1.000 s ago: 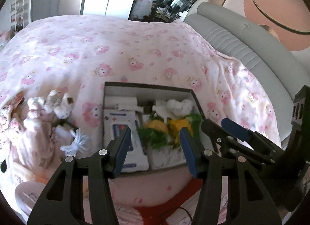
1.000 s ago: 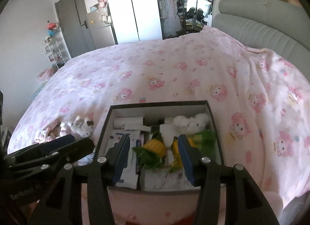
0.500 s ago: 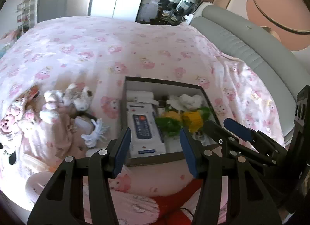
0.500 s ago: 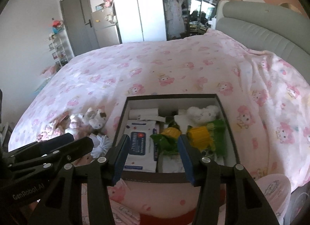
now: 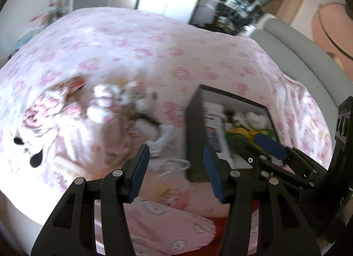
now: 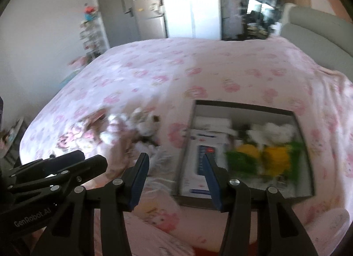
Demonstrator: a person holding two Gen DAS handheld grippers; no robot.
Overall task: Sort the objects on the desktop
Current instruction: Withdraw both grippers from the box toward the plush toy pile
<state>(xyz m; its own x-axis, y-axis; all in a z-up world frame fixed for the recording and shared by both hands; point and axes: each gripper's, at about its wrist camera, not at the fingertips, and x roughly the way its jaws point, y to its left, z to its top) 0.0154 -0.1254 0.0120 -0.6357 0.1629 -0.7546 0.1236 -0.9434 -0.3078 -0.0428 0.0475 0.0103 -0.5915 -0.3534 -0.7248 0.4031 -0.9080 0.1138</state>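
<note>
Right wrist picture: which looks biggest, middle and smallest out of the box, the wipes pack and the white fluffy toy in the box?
1. Box, biggest; it holds the others.
2. Wipes pack, middle.
3. White fluffy toy, smallest, though blur makes its edges unsure.

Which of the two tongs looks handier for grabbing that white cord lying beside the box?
Probably the left tongs: the white cord lies just beyond their open, empty tips, while the right tongs sit nearer the box.
</note>
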